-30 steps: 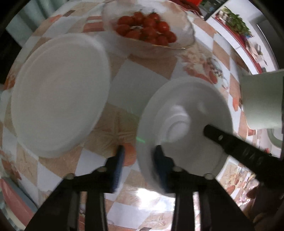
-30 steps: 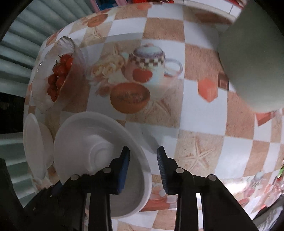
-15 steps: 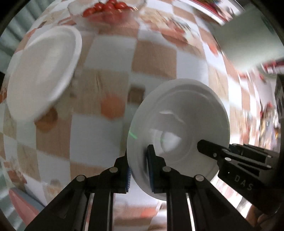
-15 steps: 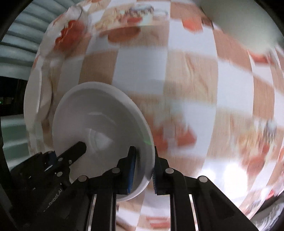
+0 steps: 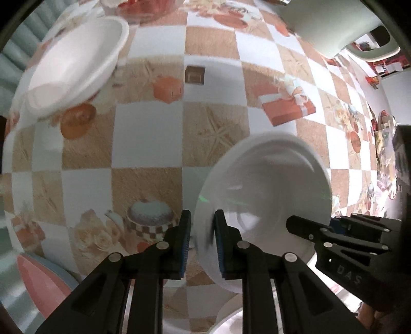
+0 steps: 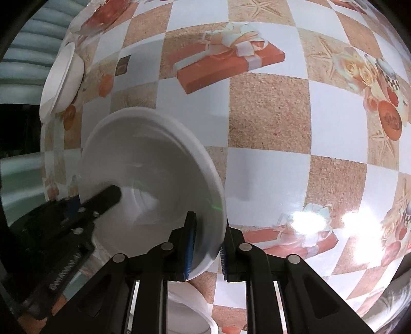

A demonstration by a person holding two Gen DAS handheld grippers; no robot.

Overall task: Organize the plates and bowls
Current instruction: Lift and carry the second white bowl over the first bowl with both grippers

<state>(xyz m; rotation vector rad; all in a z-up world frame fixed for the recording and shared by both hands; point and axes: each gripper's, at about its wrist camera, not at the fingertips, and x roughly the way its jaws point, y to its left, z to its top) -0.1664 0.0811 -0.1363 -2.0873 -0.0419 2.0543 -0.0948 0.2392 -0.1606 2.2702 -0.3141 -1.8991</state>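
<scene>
White bowl [image 5: 267,185] hangs above the checked tablecloth [image 5: 149,144], its rim pinched on opposite sides by the right gripper [image 6: 206,244], clamped tight, and the left gripper [image 5: 201,244], whose jaws have just been easing apart. Keep both hands level.

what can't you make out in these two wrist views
- Bowl rim at the left gripper, left view: smeared by motion blur, so pad contact is unclear.
- White dish under the right gripper, right view: cut off by the bottom edge and the fingers.
- Pink plate, left view: cut off at the lower left edge.
- Red contents of the glass dish, left view: blurred, cropped by the top edge.
</scene>
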